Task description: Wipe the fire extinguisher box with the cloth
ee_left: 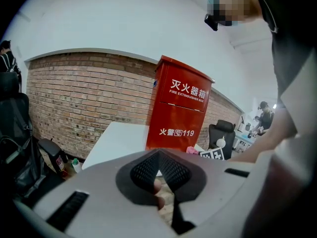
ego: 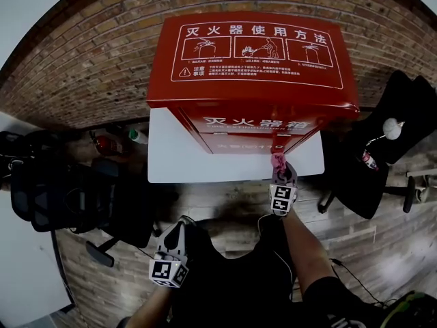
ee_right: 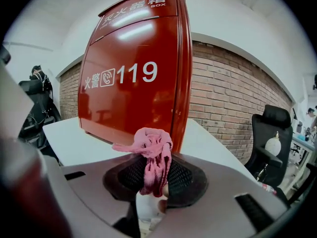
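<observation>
**Cloth at lower front of box; contact unconfirmed**

The red fire extinguisher box (ego: 252,67) stands upright on a white surface (ego: 171,156) against a brick wall. The right gripper (ego: 281,173) is raised to the bottom of the box's front panel, towards its right corner. Its fingers (ee_right: 181,175) are clenched on a pink cloth (ee_right: 151,155), which is bunched into a small wad that sticks out just past the tips. The right gripper view sets the wad against the box's front corner edge, but no view settles whether the fabric is touching the metal or is just short of it.

The left gripper (ego: 176,234) hangs low near the person's body, well apart from the box. Its fingers (ee_left: 143,170) are closed tip to tip with nothing between them.

Assessment: wiping appears to be at or near its start, with the cloth at the base of the front panel.

Recommendations for this step:
- Press the wad squarely onto the panel so that fabric, not the hard finger tips, meets the paint.
- The wad is small, so strokes should be short and overlapping.
- Cover the front, the corner edge and the instruction panel on top.
- Keep the grip firm, because a loose wad is likely to drag out under friction.
- The idle left gripper could brace the box if it shifts.
</observation>
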The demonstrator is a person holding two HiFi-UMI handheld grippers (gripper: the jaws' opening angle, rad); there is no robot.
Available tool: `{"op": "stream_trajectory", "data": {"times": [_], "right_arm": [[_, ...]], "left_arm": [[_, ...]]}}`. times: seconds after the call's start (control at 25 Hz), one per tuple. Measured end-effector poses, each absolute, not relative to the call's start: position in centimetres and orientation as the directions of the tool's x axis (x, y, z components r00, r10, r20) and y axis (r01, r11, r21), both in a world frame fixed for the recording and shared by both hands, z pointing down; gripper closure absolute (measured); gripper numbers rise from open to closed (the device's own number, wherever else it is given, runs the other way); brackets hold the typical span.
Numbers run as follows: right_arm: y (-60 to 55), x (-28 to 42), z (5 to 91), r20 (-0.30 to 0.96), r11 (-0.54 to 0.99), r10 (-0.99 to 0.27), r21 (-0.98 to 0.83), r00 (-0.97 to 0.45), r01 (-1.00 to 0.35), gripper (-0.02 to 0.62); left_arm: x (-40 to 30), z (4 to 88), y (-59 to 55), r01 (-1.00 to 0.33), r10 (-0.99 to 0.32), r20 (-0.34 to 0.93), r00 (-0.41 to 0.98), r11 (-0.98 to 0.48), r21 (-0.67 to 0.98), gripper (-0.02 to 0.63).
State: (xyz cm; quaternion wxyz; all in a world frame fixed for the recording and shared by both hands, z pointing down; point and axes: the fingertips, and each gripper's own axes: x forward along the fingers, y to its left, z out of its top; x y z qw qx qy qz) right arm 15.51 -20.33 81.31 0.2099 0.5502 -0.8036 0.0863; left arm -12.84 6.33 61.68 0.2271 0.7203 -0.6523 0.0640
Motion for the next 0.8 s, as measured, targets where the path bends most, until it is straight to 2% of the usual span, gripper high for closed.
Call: {"op": "stream_trajectory", "data": {"times": [0.48, 0.64, 0.8], "right_arm": [[-21.3, 21.7, 80.2, 0.445, 0.332, -0.861, 0.125, -0.247, -0.935, 0.495], [-20.7, 23.7, 74.5, 0.362, 0.372, -0.872, 0.055, -0.328, -0.927, 0.495], [-19.2, 25.0, 63.7, 0.256, 0.472, -0.850, -0.020, -0.461, -0.881, 0.495]], "left_arm": [[-10.1, 62.3, 4.2, -0.969, -0.906, 0.387, 0.170, -0.081, 0.235, 0.583], [-8.0, 60.8, 2.0, -0.975, -0.918, 0.363, 0.161, -0.091, 0.202, 0.583], [-6.4, 54.4, -1.3, -0.985, -0.952, 0.288, 0.103, -0.058, 0.162, 0.583]]}}
